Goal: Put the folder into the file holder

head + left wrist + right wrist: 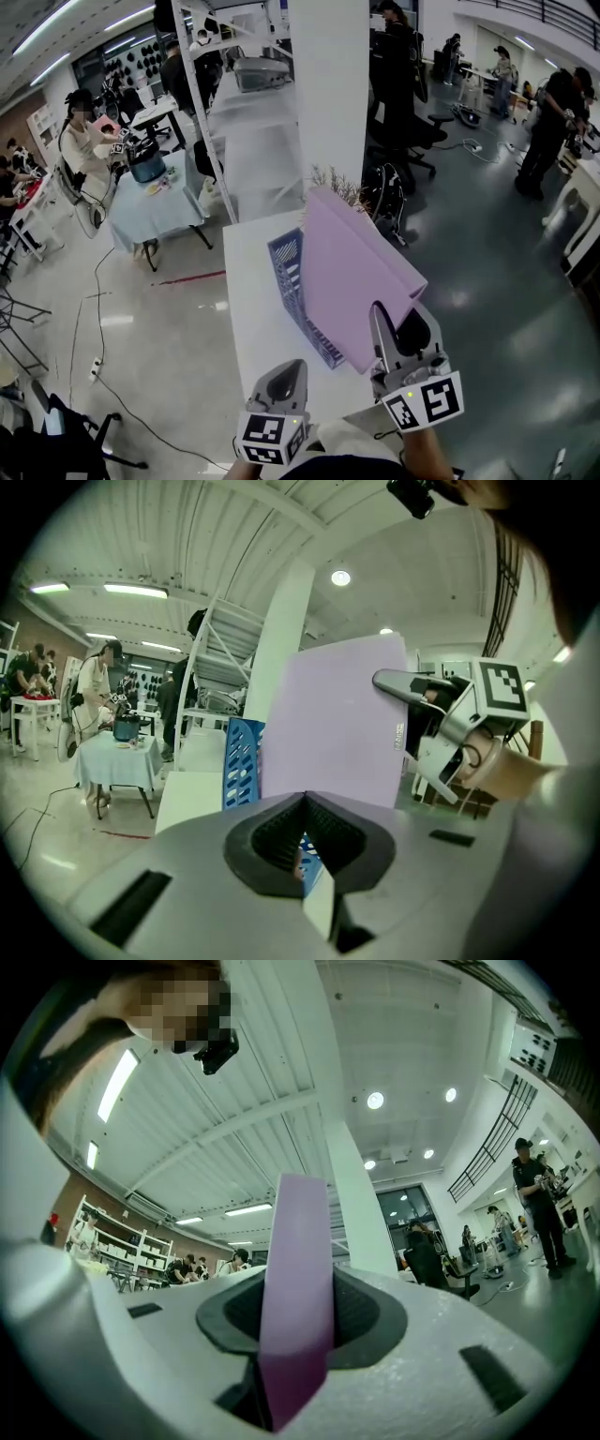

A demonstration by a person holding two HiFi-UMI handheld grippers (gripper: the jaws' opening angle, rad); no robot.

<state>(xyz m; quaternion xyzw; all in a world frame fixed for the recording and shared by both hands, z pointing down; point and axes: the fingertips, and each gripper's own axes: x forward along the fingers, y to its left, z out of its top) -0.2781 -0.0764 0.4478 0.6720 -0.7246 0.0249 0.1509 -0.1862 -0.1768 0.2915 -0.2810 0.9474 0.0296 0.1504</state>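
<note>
nearest, the left gripper [292, 369] sits clenched on nothing. beside it the right gripper [392, 326] is clamped on the near edge of the flat lilac plastic folder [352, 281], held tilted over the blue perforated file holder [292, 272] on the white table [251, 314]. whether the folder's lower edge is inside cannot be told.

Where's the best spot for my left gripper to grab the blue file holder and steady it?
Probably the top edge of the perforated left wall of the file holder, coming from the left: that thin upright wall is exposed, while the purple folder covers its right side.
</note>
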